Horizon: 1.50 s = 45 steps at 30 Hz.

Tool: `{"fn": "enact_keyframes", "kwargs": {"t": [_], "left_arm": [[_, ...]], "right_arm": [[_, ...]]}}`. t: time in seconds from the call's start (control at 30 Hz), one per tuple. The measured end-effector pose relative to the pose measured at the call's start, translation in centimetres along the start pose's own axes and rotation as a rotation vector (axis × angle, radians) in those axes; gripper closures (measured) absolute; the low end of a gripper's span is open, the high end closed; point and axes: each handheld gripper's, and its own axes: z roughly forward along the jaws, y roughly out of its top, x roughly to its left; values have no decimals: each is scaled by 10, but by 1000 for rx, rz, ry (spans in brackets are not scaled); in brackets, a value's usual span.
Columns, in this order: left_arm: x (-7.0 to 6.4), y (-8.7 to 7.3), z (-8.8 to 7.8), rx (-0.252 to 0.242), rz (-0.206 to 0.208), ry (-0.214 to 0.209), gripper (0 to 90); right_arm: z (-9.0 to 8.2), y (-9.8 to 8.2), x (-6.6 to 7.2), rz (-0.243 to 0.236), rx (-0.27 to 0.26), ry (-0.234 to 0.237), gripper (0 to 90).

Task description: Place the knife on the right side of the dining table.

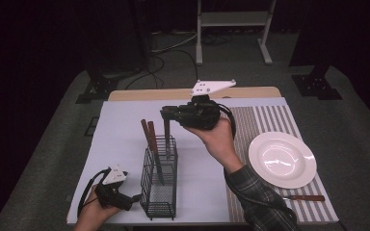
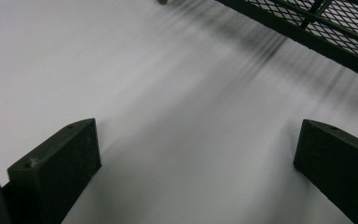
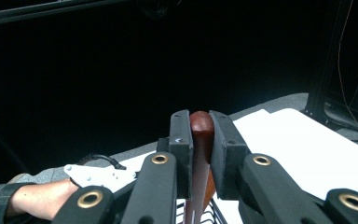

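We judge the work is about half done: our right claw (image 1: 166, 115) pinches the wooden handle of one utensil (image 1: 166, 137) at the middle of the frame, part way out of the rack (image 1: 160, 192). Its long axis stands upright, handle up. Two more handles (image 1: 148, 132) wait inside. A knife (image 1: 304, 198) lies beside the plate (image 1: 282, 159), lower right. Our left claw (image 2: 196, 172) is spread, resting on the tabletop (image 1: 125, 125).
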Motion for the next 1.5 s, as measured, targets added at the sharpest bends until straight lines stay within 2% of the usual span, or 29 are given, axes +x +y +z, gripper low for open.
{"fn": "enact_keyframes", "kwargs": {"t": [0.37, 0.87, 1.5], "left_arm": [[0, 0, 0, 0, 0, 0, 0], [0, 0, 0, -1, 0, 1, 0], [0, 0, 0, 0, 1, 1, 0]], "right_arm": [[-13, 16, 5, -26, -26, -18, 797], [-46, 33, 4, -32, -88, -55, 797], [-89, 28, -9, -23, -127, -162, 798]]}}
